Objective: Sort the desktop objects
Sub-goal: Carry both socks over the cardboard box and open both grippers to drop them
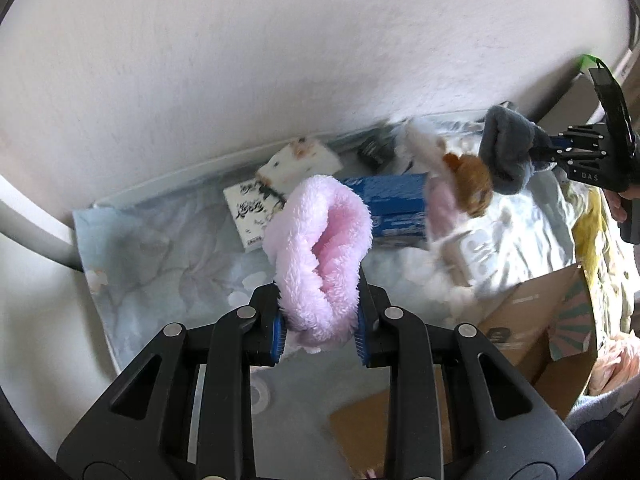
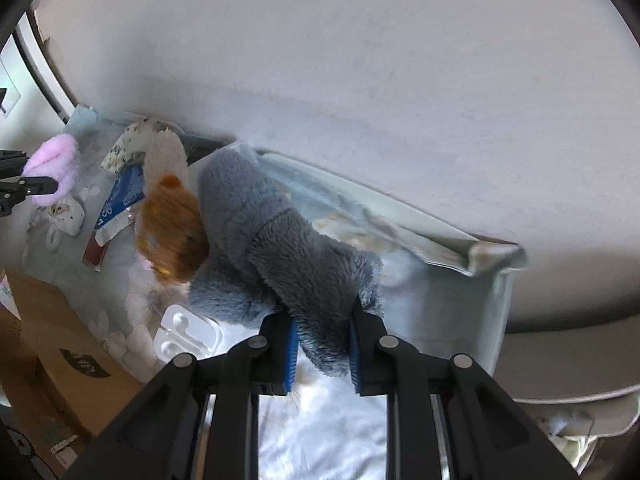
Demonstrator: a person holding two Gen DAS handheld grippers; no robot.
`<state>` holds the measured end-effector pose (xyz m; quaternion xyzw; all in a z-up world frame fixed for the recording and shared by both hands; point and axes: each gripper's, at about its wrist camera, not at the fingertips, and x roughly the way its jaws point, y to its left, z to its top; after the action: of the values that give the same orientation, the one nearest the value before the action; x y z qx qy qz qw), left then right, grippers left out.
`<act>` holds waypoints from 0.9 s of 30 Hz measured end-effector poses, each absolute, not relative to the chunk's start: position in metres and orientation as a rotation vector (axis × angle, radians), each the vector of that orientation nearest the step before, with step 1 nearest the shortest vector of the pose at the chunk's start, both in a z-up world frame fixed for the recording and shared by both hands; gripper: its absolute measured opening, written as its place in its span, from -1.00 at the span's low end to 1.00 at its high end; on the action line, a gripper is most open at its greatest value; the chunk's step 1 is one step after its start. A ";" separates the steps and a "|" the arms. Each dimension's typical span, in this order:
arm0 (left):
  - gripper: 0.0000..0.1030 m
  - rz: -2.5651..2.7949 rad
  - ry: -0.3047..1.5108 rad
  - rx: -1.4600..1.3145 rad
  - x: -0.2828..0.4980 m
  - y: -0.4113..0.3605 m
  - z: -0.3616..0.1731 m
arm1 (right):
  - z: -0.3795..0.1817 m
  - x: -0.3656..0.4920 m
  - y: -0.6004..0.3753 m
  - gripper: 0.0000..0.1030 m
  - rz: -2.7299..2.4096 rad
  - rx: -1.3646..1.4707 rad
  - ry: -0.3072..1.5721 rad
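My left gripper [image 1: 320, 334] is shut on a fluffy pink fleece piece [image 1: 320, 256] and holds it above the pale blue cloth-covered desk [image 1: 168, 264]. It also shows at the left of the right wrist view [image 2: 54, 176]. My right gripper [image 2: 322, 354] is shut on a grey plush piece [image 2: 276, 240] with a blurred white and orange furry part [image 2: 172, 224] hanging from it. In the left wrist view that grey plush [image 1: 508, 148] and the orange part [image 1: 468, 184] hang at the right, held by the right gripper [image 1: 548, 148].
On the cloth lie a blue box [image 1: 396, 204], a white printed box [image 1: 252, 210], a flowered packet [image 1: 300, 162], a small black box [image 1: 374, 148] and a clear plastic blister tray [image 2: 188, 334]. A cardboard box [image 1: 536, 316] stands at the right. A white wall is behind.
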<state>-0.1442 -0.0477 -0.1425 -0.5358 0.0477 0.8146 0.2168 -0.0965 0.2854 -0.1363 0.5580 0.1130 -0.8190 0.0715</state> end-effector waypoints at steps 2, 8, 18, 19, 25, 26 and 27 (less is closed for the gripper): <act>-0.54 2.252 0.141 -1.476 -0.137 -0.053 -0.131 | -0.127 -0.109 0.276 -0.63 -2.483 1.680 0.325; -0.54 2.259 0.198 -1.455 -0.118 -0.043 -0.105 | -0.099 -0.088 0.246 -0.63 -2.493 1.634 0.291; -0.54 2.254 0.180 -1.405 -0.093 -0.035 -0.069 | -0.072 -0.066 0.215 -0.63 -2.435 1.613 0.237; -0.54 2.254 0.176 -1.401 -0.091 -0.034 -0.066 | -0.070 -0.063 0.212 -0.63 -2.429 1.606 0.244; -0.54 2.241 0.138 -1.389 -0.080 -0.030 -0.051 | -0.057 -0.047 0.199 -0.63 -2.381 1.573 0.291; -0.54 2.239 0.145 -1.388 -0.077 -0.028 -0.049 | -0.056 -0.044 0.196 -0.63 -2.370 1.571 0.295; -0.54 2.236 0.153 -1.390 -0.074 -0.026 -0.047 | -0.055 -0.039 0.193 -0.63 -2.358 1.570 0.308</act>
<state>-0.0738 -0.0259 -0.0467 -0.5103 0.0563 0.8211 0.2493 -0.0389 0.1926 -0.0548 0.5450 0.1070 -0.8187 0.1456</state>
